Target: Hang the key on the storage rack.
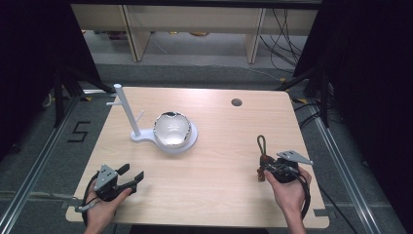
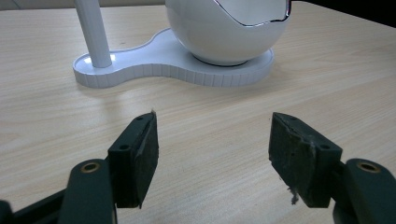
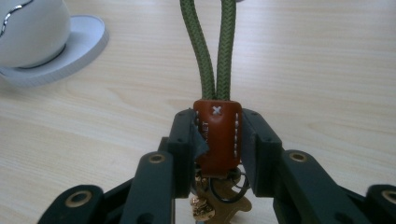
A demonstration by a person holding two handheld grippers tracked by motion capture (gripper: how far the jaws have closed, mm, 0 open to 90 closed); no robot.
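Keys (image 3: 219, 198) hang under the brown leather tab (image 3: 218, 137), but they are cut off at the bottom of the right gripper view, so how many there are is hard to tell. The letters on the side of the tab are too small to read. The white bowl (image 3: 28, 30) is cut off at the left edge there, and in the left gripper view its top is cut off too.

The right gripper (image 1: 267, 171) sits near the right side of the tabletop (image 1: 214, 165), close to the front edge. Its fingers (image 3: 184, 140) pinch the leather tab from both sides. A green cord loop (image 3: 210, 51) comes out of the tab and lies flat on the wood, pointing away from the hand (image 1: 287, 187).

The left gripper (image 2: 212, 149) is near the front left corner. Its fingers (image 2: 140, 154) are spread wide apart, with bare wood between them. They hold nothing and touch nothing. Past them stands the white stand (image 2: 173, 60) with its thin pole (image 2: 93, 30) and the bowl (image 2: 229, 28) on its base.
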